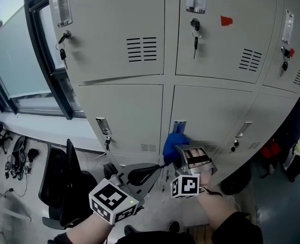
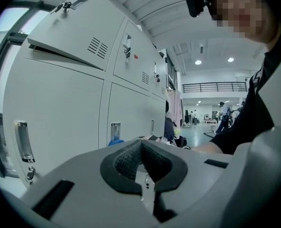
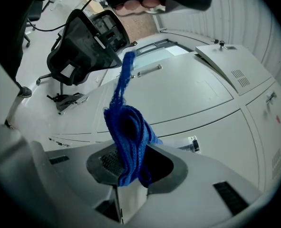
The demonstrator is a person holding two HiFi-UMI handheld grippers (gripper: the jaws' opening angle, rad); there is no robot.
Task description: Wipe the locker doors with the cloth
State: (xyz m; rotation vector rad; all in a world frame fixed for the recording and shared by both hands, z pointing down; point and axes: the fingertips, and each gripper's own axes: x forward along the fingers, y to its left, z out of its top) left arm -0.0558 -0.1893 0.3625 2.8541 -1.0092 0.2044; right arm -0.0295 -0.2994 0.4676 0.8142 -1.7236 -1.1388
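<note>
A bank of grey locker doors [image 1: 139,116] fills the head view. My right gripper [image 1: 179,154] is shut on a bunched blue cloth [image 1: 172,144], which rests against the lower middle door [image 1: 210,116] just below its handle recess. In the right gripper view the blue cloth [image 3: 128,137] stands up out of the gripper [image 3: 130,164], one strand trailing upward, with a locker door [image 3: 192,94] behind it. My left gripper [image 1: 142,175] hangs lower left, off the doors, shut with nothing in it. Its closed pads [image 2: 130,158] fill the left gripper view, with the cloth [image 2: 115,141] beyond.
A black office chair [image 1: 63,187] stands at the lower left below a window [image 1: 18,60]. Keys [image 1: 195,39] hang from the upper locks, near a red sticker [image 1: 226,20]. Bags and clothes [image 1: 292,146] crowd the right end. Cables [image 1: 15,161] lie on the floor.
</note>
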